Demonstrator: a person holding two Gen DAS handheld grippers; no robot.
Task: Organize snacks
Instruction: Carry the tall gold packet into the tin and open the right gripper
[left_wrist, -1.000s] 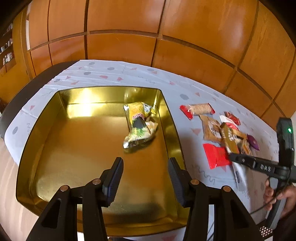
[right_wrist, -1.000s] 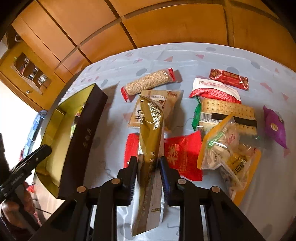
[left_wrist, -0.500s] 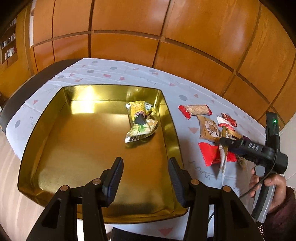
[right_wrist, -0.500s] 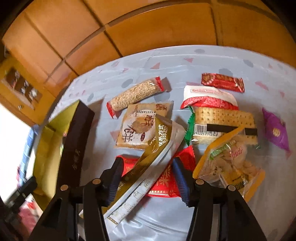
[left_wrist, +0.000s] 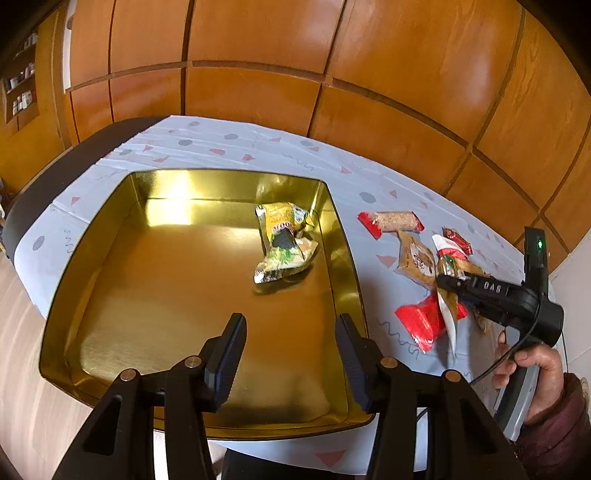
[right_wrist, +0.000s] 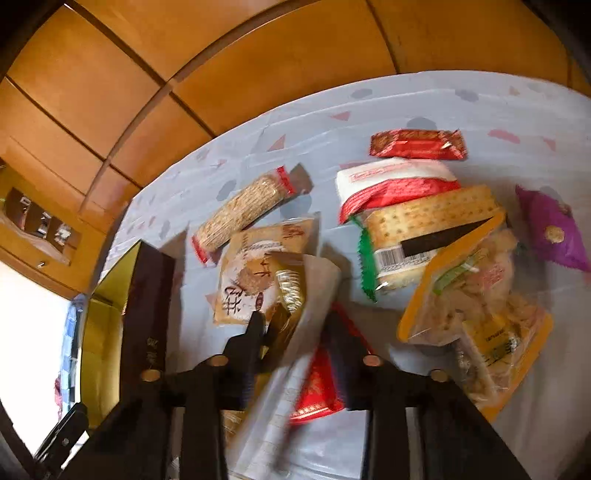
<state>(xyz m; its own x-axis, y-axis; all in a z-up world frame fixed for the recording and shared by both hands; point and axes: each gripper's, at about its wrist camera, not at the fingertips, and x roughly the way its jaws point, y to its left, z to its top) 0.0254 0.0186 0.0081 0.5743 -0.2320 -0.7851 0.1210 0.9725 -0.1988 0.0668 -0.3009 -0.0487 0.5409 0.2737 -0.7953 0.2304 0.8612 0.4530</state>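
Note:
A gold tin (left_wrist: 343, 258) lies open on the patterned tablecloth, and one yellow-green snack bag (left_wrist: 282, 243) rests inside near its right wall. My left gripper (left_wrist: 291, 321) hovers open over the tin's near end with nothing between its fingers. To the right of the tin, my right gripper (right_wrist: 295, 321) is closing its jaws on a long gold-and-white packet (right_wrist: 291, 284). The pads press its upper part. In the left wrist view that packet (left_wrist: 448, 314) hangs from the right gripper (left_wrist: 441, 278) above a red packet (left_wrist: 421, 321).
Loose snacks lie past the right gripper: an oat bar (right_wrist: 240, 210), a brown biscuit pack (right_wrist: 251, 280), crackers (right_wrist: 432, 221), a white-red pack (right_wrist: 391, 181), a red bar (right_wrist: 417, 144), a purple sweet (right_wrist: 554, 229) and a yellow-edged clear bag (right_wrist: 480, 321). The tin's dark wall (right_wrist: 147, 295) stands left.
The right gripper opened on the gold packet, rolled, then closed on it again; the packet now sits twisted between the fingers. The left gripper has kept still over the tin.

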